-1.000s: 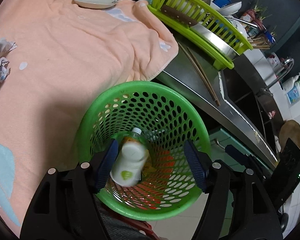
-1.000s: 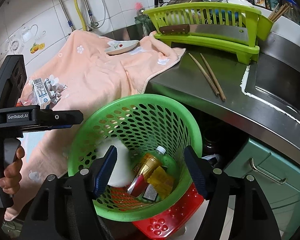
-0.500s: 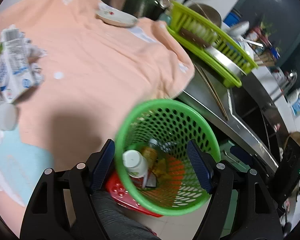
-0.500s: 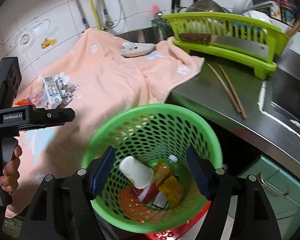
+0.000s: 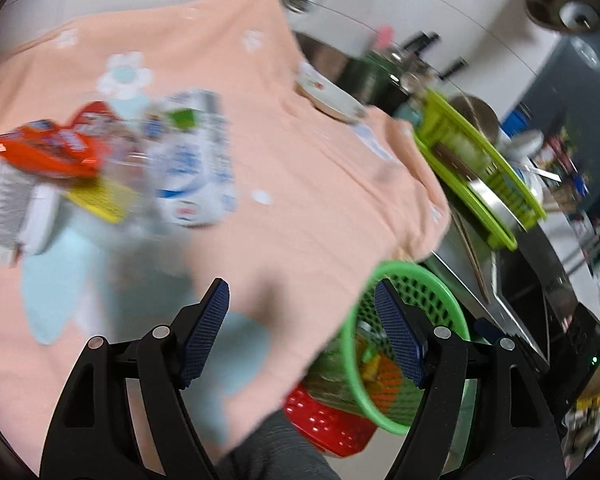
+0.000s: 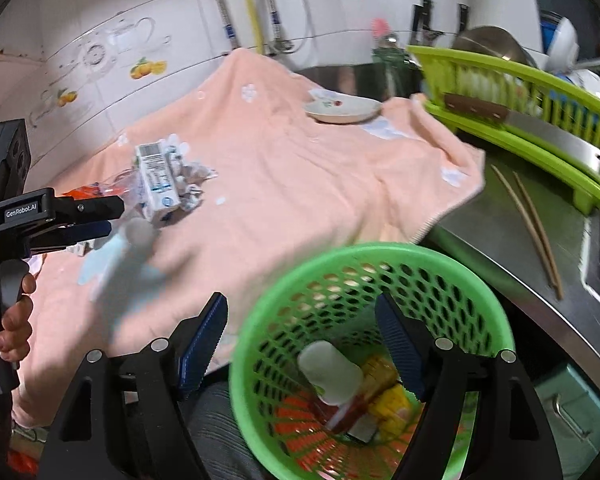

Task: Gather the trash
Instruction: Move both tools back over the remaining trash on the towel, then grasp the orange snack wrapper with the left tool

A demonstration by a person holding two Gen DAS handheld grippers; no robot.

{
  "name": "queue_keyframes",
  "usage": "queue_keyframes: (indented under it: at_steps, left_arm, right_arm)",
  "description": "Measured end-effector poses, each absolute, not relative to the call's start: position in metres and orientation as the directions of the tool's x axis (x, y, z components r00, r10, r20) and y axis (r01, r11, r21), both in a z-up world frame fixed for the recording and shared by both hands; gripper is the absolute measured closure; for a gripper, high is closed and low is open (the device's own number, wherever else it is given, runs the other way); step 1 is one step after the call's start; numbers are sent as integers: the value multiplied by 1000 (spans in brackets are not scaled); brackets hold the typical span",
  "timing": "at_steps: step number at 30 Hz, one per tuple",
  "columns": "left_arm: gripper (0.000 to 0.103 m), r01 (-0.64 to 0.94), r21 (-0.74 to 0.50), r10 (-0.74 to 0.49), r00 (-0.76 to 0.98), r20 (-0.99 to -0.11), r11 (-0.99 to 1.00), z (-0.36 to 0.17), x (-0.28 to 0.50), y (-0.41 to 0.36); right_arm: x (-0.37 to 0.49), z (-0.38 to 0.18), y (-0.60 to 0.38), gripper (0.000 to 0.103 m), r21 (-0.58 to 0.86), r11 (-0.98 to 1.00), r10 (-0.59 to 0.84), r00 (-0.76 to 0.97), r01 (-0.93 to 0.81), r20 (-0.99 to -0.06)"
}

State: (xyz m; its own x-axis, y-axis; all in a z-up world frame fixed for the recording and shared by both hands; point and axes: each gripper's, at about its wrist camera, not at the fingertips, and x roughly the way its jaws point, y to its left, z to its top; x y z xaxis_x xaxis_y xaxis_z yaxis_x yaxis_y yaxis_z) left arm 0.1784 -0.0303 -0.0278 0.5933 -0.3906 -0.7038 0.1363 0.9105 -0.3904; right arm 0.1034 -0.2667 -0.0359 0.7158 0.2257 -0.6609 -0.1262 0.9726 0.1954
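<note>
My left gripper (image 5: 300, 286) is open and empty over the peach towel (image 5: 300, 180). Ahead of it on the left lies a blurred trash pile: a white-and-blue milk carton (image 5: 196, 168), a red wrapper (image 5: 48, 148) and a yellow wrapper (image 5: 100, 196). My right gripper (image 6: 300, 298) hangs above the green basket (image 6: 340, 252); its jaws are opening with nothing between them. In the basket lie a white bottle (image 6: 330, 372) and yellow packets (image 6: 388, 396). The right wrist view also shows the left gripper (image 6: 108, 218), held by a hand, near the carton (image 6: 156, 180) and crumpled paper (image 6: 192, 184).
A lime dish rack (image 6: 520, 120) with a cleaver stands on the steel counter at the right, with chopsticks (image 6: 532, 224) in front of it. A saucer (image 6: 342, 110) sits on the towel's far edge. A red basket (image 5: 324, 416) sits under the green basket (image 5: 448, 312).
The white bottle has dropped from beside my left finger to the basket's bottom. The left gripper swung left from the basket toward the trash pile. The right gripper drew back and opened wider.
</note>
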Motion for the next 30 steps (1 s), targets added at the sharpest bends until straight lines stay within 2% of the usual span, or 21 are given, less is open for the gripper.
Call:
queue_keyframes:
  at_steps: [16,27,30]
  left_arm:
    - [29,-154,-440,-195,735,-649,885,4,188,131]
    - [30,-170,-526,-257,724,-640,833,-8,217,163]
    - [35,-161,-545,-281,719,-636,823,-13,222,164]
  right_arm:
    - [146,-16,-166,30,193,921,379,671,-337,-637]
    - [167,-4,-107,30,173,883,439,639,-435,-632]
    - [173,-2,-95,30,174,876,449,630,-450,-633]
